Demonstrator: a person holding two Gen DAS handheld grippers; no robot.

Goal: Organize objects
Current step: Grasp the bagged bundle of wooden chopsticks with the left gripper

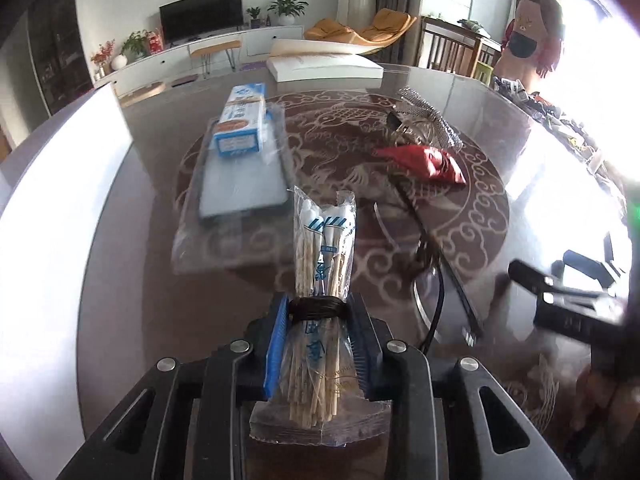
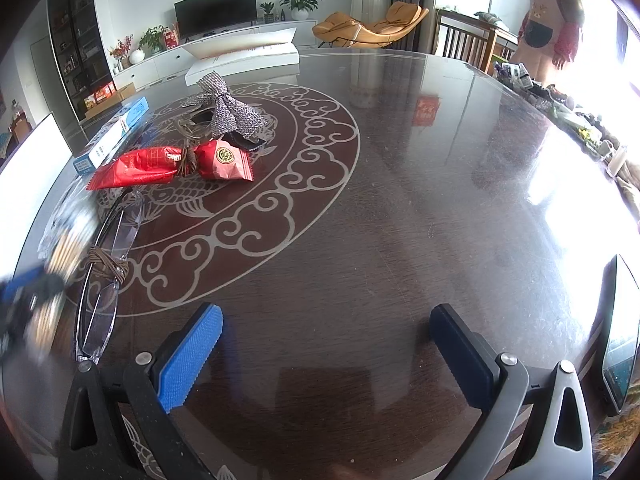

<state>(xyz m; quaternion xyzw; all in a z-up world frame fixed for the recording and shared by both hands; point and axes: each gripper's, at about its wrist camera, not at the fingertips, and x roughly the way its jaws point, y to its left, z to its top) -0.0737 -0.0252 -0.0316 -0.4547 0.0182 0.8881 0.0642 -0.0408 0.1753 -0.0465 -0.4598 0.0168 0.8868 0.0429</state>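
My left gripper [image 1: 318, 314] is shut on a clear packet of cotton swabs [image 1: 324, 240], held upright above the table with a dark band around its middle. In the right wrist view the packet shows only as a blur at the far left edge. My right gripper [image 2: 326, 344] stands open over bare table [image 2: 400, 200], nothing between its blue pad [image 2: 192, 356] and black pad [image 2: 460, 356]. On the table lie a blue-and-white box [image 1: 242, 120] on a flat bagged device [image 1: 240, 188], a red snack packet [image 2: 172, 162], a glittery bow clip [image 2: 228, 108] and glasses [image 2: 100, 312].
A brown hair tie [image 2: 106, 266] lies on the glasses. A phone [image 2: 620, 332] rests at the table's right edge. A white box [image 2: 244, 60] sits at the far side, and clutter [image 2: 560, 108] lines the far right rim. A person [image 2: 552, 20] stands beyond the table.
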